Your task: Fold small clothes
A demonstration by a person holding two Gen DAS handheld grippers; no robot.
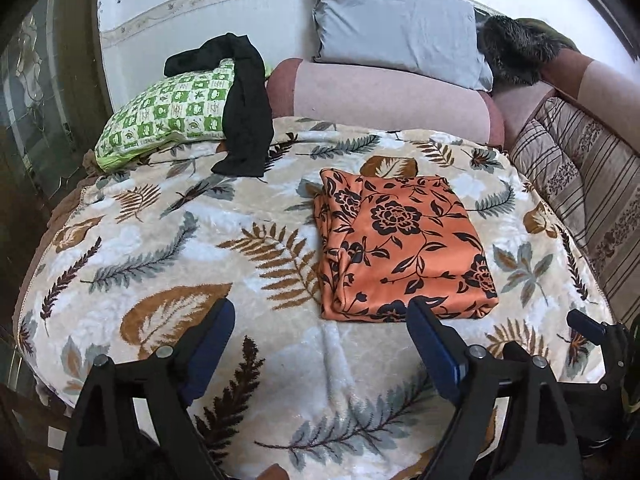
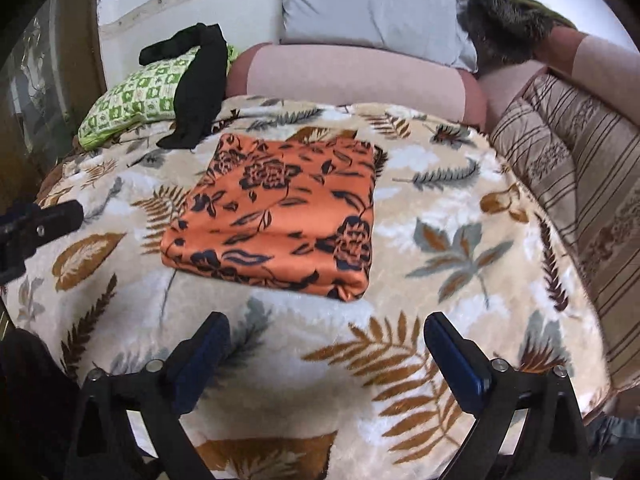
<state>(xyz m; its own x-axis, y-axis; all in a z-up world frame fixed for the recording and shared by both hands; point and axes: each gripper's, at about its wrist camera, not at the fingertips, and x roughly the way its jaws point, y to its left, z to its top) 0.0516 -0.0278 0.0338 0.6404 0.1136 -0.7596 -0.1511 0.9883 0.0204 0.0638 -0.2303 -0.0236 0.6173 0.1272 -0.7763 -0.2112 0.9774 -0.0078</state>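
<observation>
An orange cloth with a black flower print (image 1: 404,244) lies folded into a flat rectangle on the leaf-patterned blanket (image 1: 180,240); it also shows in the right wrist view (image 2: 276,216). My left gripper (image 1: 320,308) is open and empty, hovering just short of the cloth's near edge. My right gripper (image 2: 326,322) is open and empty, a little back from the cloth's near edge. The right gripper's tip shows at the far right of the left wrist view (image 1: 588,326); the left one shows at the left of the right wrist view (image 2: 48,216).
A black garment (image 1: 244,116) drapes over a green checked pillow (image 1: 168,112) at the back left. A grey pillow (image 1: 396,28) and a pink bolster (image 1: 384,100) lie along the wall. A striped cushion (image 1: 580,184) lines the right side.
</observation>
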